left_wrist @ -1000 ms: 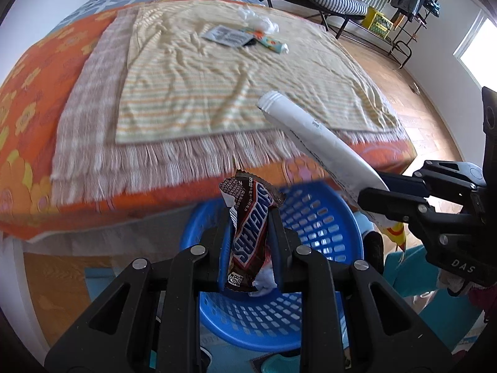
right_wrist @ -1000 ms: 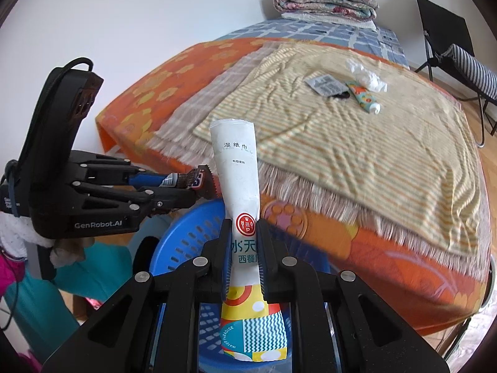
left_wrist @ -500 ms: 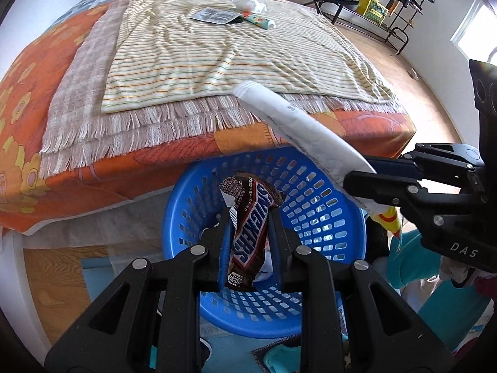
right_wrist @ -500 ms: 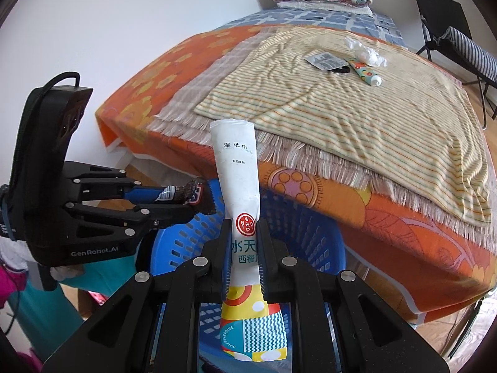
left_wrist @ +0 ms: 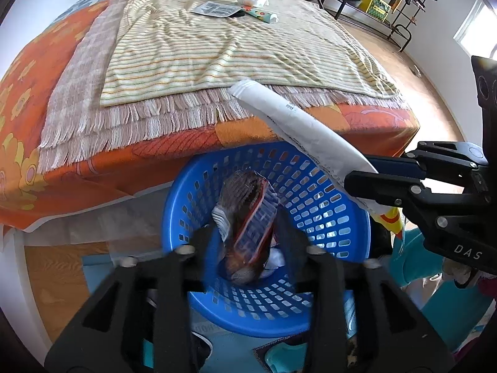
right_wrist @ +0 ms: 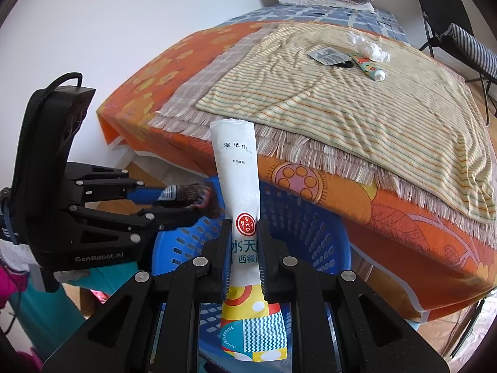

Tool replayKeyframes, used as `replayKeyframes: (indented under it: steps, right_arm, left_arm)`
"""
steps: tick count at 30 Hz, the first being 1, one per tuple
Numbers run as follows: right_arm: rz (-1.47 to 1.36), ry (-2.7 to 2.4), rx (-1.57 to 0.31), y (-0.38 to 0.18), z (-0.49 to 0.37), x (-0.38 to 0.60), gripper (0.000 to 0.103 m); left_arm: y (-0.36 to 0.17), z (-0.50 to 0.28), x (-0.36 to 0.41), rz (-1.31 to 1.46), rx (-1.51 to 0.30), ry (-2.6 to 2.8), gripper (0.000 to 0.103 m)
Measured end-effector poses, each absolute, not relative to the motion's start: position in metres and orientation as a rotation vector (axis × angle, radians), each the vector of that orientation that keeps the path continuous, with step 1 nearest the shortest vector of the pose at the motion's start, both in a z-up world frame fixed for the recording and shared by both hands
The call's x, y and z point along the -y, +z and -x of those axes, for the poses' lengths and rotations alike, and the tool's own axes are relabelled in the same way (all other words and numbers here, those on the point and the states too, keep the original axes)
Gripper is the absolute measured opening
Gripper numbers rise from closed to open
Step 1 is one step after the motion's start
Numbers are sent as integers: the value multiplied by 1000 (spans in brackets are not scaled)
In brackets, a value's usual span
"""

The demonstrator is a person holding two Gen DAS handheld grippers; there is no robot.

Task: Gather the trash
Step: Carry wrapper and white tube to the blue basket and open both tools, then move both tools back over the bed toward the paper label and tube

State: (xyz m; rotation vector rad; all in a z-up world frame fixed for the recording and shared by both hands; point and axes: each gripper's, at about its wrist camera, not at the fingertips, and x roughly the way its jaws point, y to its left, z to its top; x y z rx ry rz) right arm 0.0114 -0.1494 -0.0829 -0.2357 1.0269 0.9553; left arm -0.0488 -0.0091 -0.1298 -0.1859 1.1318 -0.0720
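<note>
Above the round blue perforated plastic basket (left_wrist: pixel 267 217), the left gripper (left_wrist: pixel 248 242) jaws had spread around the light, crinkly brown candy wrapper (left_wrist: pixel 248 217), while the right gripper (right_wrist: pixel 246 245) pinched the limp white wet-wipe sachet (right_wrist: pixel 237 168) mid-length

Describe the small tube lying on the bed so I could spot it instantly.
On the striped yellow blanket covering the bed, look at the far cluster of litter. The tube lies flat beside crumpled white tissue and a grey printed sachet; only it is green, dotted, white-capped.
</note>
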Motion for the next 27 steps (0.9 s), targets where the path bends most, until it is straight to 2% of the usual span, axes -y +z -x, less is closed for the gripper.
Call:
replayKeyframes:
  steps: [3,7,9,11,19,23,27]
  right_arm:
    - [242,955,-1033,-84,-11,149,15]
    - [242,946,-1044,-86,-13,149,22]
    - [237,939,-1044,-85,-14,150,37]
    - [229,933,-1041,-84,-14,152,43]
    - [233,903,-1058,-87,-18,154,43]
    - [230,880,-1062,-87,-21,156,59]
    - [225,848,-1065,-85,-26,159,59]
  left_arm:
    - [-129,49,10,180,-1131,-73,44]
    - [-130,49,9,182,-1132,-61,53]
    - [-130,49,7,186,-1131,-59,53]
    - [-130,49,6,192,-1129,-54,53]
    - [-130,48,5,200,-1131,-48,53]
    - [-129,47,5,201,-1130,-49,53]
    - [-128,45,4,215,-1130,-48,53]
